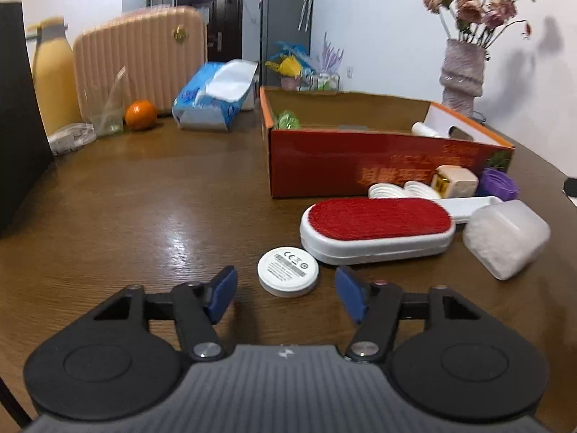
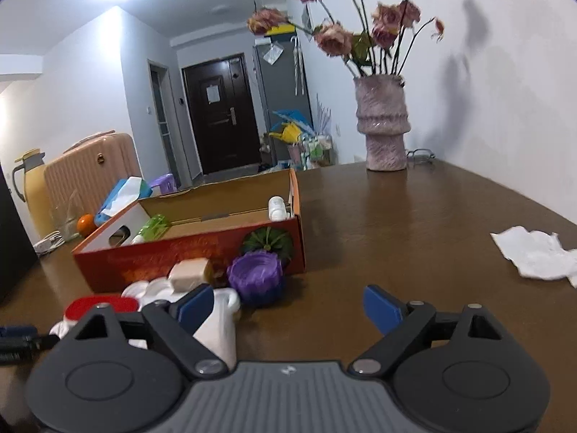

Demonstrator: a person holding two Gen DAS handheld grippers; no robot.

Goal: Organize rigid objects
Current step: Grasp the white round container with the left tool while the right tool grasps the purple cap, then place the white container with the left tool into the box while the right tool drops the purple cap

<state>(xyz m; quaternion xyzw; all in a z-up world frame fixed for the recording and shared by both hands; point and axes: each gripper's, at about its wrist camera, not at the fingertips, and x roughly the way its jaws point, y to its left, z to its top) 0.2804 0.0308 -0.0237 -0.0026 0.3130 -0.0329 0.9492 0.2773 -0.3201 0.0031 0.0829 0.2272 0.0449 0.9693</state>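
Disc position: white round disc (image 1: pixel 288 271) lay flat on the brown counter (image 1: pixel 144 216), label side up, just ahead of the left tongs (image 1: pixel 286 294) and roughly centred on the gap between the tips.
Left tongs: jaws partly apart, nothing pressed; blue pads (image 1: pixel 224 294) stood clear of the disc on both sides. No contact seen.
Right tongs (image 2: pixel 287 306): jaws wide apart, empty, over bare counter; a white container (image 2: pixel 220 324) sat just beside the left finger, contact not determinable.
Lint brush: red-topped white brush (image 1: pixel 377 229) lay flat just beyond the disc, long axis running left to right in the left wrist view.
Other loose items: frosted white box (image 1: pixel 505 238) to the right of the brush; purple ribbed cup (image 2: pixel 256 276) and beige cube (image 2: pixel 189 274) close against the red box wall.
Red cardboard box (image 1: pixel 342 166): open top, on the counter behind the cluster; a small white bottle (image 2: pixel 277 208) and a green item (image 2: pixel 155 227) lay inside.
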